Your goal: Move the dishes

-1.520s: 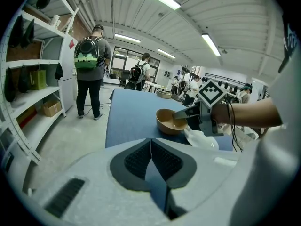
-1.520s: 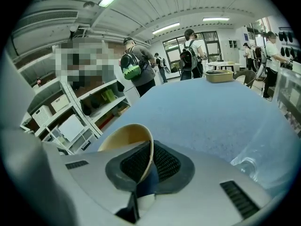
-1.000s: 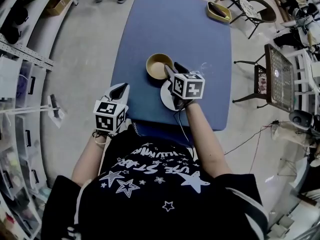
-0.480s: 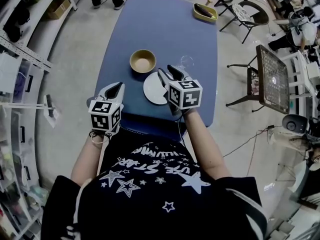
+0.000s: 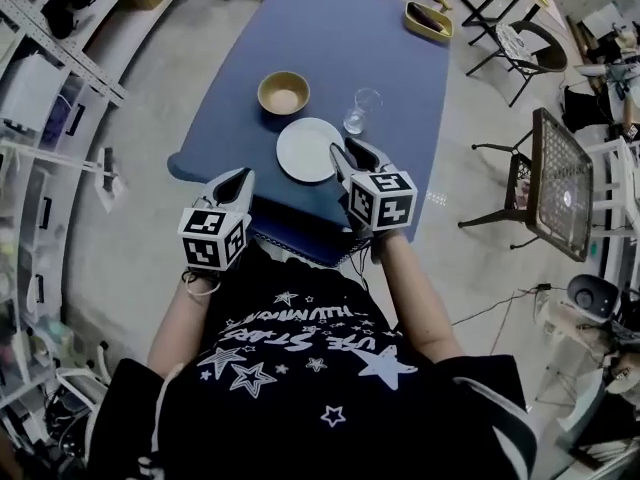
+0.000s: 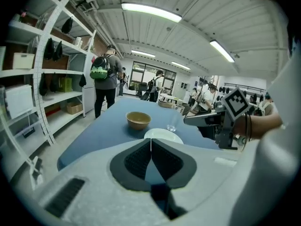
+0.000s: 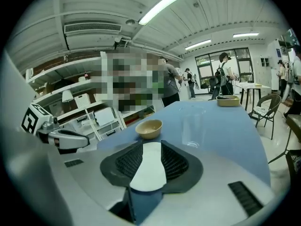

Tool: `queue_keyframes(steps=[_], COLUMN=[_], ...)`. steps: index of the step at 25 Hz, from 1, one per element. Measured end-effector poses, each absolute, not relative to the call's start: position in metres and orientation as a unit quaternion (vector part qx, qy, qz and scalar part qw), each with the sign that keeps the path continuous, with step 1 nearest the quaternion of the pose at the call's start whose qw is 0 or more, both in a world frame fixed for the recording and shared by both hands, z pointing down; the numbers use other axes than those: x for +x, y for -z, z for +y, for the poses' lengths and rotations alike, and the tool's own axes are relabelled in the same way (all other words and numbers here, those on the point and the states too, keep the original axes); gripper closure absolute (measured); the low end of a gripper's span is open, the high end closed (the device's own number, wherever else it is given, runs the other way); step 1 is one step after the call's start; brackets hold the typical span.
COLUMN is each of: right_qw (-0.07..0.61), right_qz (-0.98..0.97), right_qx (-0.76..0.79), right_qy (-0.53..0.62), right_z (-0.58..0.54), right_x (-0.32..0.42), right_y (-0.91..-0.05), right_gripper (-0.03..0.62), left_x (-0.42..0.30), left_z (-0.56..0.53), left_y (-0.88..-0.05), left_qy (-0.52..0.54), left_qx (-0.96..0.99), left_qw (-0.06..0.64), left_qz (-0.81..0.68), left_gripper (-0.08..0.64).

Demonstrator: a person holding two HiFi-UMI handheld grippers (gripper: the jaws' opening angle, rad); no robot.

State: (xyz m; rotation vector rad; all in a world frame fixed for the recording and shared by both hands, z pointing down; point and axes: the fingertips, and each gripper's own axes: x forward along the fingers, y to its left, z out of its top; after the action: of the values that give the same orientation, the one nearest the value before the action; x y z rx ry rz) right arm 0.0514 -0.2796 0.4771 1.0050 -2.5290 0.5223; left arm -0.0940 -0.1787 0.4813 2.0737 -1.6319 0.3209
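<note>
On the blue table [image 5: 330, 38] a white plate [image 5: 305, 149] lies near the front edge. A tan bowl [image 5: 284, 92] stands behind it and a clear glass [image 5: 361, 111] to its right. My right gripper [image 5: 345, 152] hovers at the plate's right rim with its jaws a little apart. In the right gripper view the plate [image 7: 149, 168] shows through the gap of that gripper [image 7: 153, 145], with the bowl [image 7: 149, 128] and glass [image 7: 193, 126] beyond. My left gripper [image 5: 238, 180] is shut and empty, off the table's front left corner. In its own view the left gripper [image 6: 151, 140] faces the plate [image 6: 162, 134].
A yellow dish [image 5: 428, 21] sits at the table's far end. Folding chairs [image 5: 525, 38] and a wire rack [image 5: 560, 168] stand to the right. Metal shelves [image 5: 50, 88] line the left side. A person with a green backpack [image 6: 106, 86] stands beyond the table.
My right gripper has drawn back from over the plate to its near right rim. Plate, bowl and glass have kept their places on the table. The left gripper has barely moved.
</note>
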Motion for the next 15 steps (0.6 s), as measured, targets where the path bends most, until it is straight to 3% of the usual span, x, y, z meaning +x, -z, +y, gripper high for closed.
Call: queue_keyframes(steps=[3,6,15], right_qw=[0.189,0.192,0.181], right_qz=[-0.900,-0.902,-0.896], right_qx=[0.345,0.338,0.377], right_qy=[-0.186,-0.189,-0.152], right_z=[-0.269,-0.256,-0.256], right_x=[0.057,0.060,0.079], right_y=[-0.487,-0.497,-0.492], right_gripper=[0.504,0.585,0.589], left_x=[-0.089,-0.092,-0.087], left_z=[-0.159,-0.144,-0.121], left_y=[-0.481,-0.482,-0.483], left_qy=[-0.101,-0.110,-0.118], left_qx=[0.744,0.737,0.735], left_qw=[0.257,0.251,0.253], left_qz=[-0.608,-0.618,-0.618], left_gripper=[0.540,0.540,0.540])
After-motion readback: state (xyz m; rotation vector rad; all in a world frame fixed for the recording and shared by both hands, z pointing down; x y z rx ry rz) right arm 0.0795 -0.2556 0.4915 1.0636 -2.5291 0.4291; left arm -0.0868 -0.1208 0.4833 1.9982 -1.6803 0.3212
